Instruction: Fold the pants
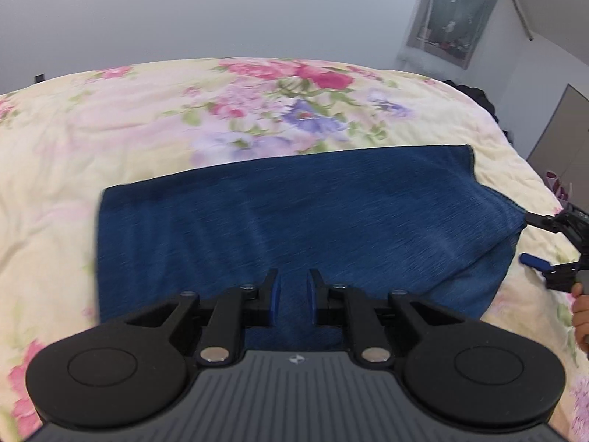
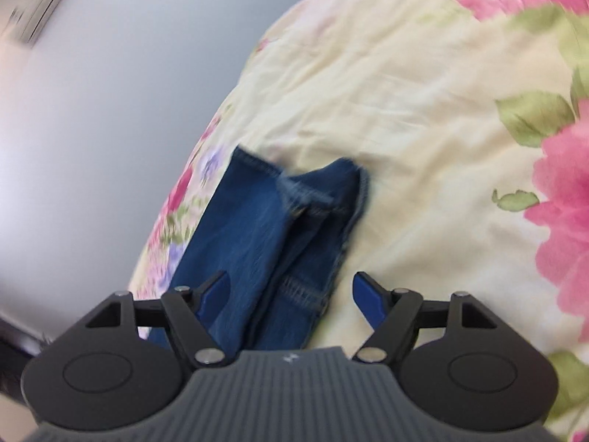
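A: Pants [image 1: 294,213] are on the bed, lying on the floral quilt [image 1: 147,129]. Blue denim, already folded into a rough rectangle, far edge straight.

B: Left gripper [image 1: 293,296]?

A: Low over the near edge of the pants. Fingers nearly together, narrow gap, denim showing in the gap. Can't tell for sure whether the blue pads [image 1: 276,298] pinch cloth or just sit above it.

B: Right gripper [image 2: 291,291]?

A: Fingers spread wide. In its own view the pants [image 2: 265,243] run between the two fingers, hem end and seam stitching pointing away. Neither pad touches the fabric as far as I can see. From the left view it sits at the right end of the pants [image 1: 541,243], one finger tip touching the corner there, the person's hand [image 1: 581,316] behind it.

B: Background?

A: Grey wall [image 1: 221,11], blurred.
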Demonstrator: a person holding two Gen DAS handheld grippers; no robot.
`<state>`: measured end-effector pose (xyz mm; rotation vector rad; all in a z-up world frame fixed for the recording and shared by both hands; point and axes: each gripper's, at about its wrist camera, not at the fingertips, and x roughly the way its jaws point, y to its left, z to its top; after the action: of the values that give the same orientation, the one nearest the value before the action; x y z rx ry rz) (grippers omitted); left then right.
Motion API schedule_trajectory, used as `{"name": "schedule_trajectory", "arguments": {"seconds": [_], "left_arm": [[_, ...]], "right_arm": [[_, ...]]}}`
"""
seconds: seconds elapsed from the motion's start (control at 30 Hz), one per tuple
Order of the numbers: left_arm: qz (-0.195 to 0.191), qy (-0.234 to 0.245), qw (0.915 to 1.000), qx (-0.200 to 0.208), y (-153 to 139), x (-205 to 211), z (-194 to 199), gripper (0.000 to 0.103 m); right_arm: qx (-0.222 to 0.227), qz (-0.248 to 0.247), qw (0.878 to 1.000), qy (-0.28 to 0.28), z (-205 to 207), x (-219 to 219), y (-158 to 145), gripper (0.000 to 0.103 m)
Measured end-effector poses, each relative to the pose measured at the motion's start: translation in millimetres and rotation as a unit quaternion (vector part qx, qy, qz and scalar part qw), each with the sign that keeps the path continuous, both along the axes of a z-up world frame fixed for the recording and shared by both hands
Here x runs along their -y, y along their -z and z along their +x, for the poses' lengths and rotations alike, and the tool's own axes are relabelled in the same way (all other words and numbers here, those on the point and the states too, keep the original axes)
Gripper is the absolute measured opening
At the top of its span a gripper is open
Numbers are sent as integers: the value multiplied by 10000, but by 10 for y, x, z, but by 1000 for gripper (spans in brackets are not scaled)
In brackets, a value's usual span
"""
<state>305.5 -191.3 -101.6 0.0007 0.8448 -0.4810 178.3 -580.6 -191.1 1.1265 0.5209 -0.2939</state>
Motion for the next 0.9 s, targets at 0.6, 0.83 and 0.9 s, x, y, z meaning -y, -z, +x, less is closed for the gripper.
{"name": "schedule_trajectory", "arguments": {"seconds": [0.6,0.83,0.9], "left_arm": [[594,493,9960,448,323,1187,1053,18],[1072,601,9912,491,572,1406,1257,16],[1156,597,9902,507,590,1437,1251,16]], "right_arm": [[258,-475,9969,-573,283,218,-14,24],[10,-684,9954,-674,425,207,-32,24],[-154,-816,9943,-664,465,156,-47,24]]}}
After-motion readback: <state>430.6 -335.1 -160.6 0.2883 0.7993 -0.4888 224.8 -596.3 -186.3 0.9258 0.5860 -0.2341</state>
